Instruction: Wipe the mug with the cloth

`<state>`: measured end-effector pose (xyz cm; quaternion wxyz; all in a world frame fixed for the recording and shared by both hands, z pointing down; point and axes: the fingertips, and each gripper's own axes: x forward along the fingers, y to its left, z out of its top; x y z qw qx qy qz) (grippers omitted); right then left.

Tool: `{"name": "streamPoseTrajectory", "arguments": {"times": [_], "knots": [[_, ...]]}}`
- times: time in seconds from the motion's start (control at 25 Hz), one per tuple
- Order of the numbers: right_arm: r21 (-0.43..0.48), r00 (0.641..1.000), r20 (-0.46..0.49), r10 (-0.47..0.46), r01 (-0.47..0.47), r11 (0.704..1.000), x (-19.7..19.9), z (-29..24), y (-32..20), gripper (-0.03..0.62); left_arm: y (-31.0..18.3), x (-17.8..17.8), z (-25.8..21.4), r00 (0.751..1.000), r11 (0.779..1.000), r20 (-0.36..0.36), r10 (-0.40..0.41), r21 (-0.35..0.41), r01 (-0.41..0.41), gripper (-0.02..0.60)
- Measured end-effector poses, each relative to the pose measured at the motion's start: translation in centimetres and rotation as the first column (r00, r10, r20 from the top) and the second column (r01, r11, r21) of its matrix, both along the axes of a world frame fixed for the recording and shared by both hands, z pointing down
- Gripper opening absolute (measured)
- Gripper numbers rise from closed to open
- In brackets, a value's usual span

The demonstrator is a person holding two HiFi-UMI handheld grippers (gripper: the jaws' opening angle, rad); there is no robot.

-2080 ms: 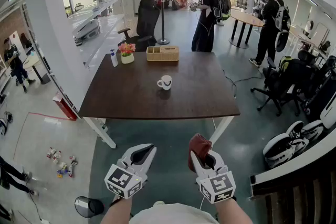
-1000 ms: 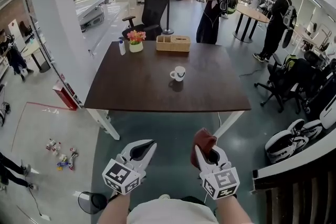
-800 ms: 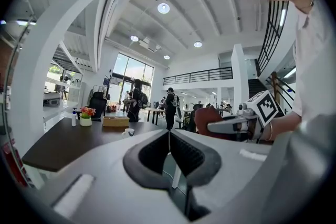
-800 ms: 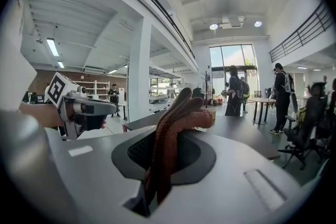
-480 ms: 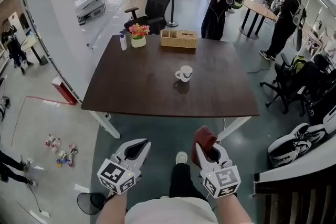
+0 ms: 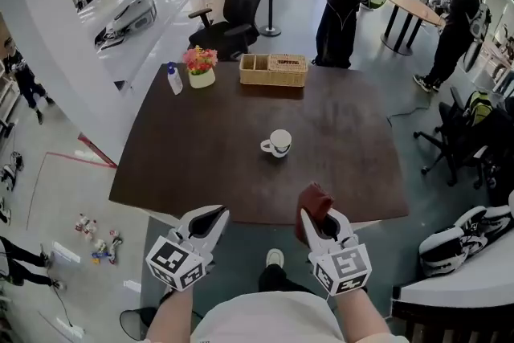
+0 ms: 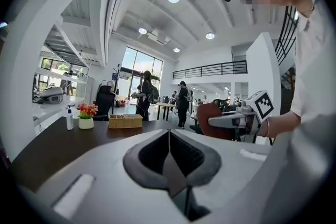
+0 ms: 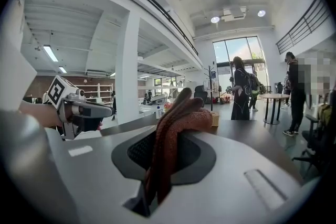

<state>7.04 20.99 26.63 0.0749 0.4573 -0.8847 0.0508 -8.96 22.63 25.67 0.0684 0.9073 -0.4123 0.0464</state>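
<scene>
A white mug [image 6: 278, 144] with a dark mark stands near the middle of the dark brown table [image 6: 201, 157], handle to the left. Both grippers hang at the table's near edge, well short of the mug. My right gripper [image 6: 318, 214] is shut on a reddish-brown cloth [image 6: 313, 202], which bunches above the jaws; in the right gripper view the cloth [image 8: 176, 128] fills the gap between them. My left gripper [image 6: 206, 218] is shut with nothing in it; its jaws meet in the left gripper view [image 7: 169, 136]. The mug is hidden in both gripper views.
At the table's far edge stand a wicker basket [image 6: 273, 68], a flower pot [image 6: 201, 67] and a spray bottle [image 6: 174, 79]. A black office chair [image 6: 238, 6] sits behind the table. Several people stand at the back right, near a round table [image 6: 418, 10].
The view has come closer to the table; both grippers now reach its near edge. The right gripper still holds the cloth, and the mug has not moved on the table.
</scene>
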Motion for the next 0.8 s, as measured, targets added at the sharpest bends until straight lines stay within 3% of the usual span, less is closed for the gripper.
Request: {"name": "streamPoseTrajectory", "arguments": {"times": [0.32,0.56,0.8], "knots": [[-0.106,0.996,0.086,-0.032,0.041,0.993,2.2,2.8,-11.4,0.075,-10.0,3.3,2.3,1.0,0.999,0.025,0.008,-0.044,-0.007,0.004],[-0.154,0.995,0.05,-0.082,0.089,0.984,1.7,5.3,-15.0,0.075,-13.7,3.9,5.9,0.999,0.994,0.036,0.007,-0.107,-0.004,0.005],[-0.249,0.995,0.036,-0.09,0.096,0.964,0.6,9.7,-18.4,0.076,-19.0,4.3,9.2,0.997,0.993,0.056,0.053,-0.111,-0.047,0.008]]}}
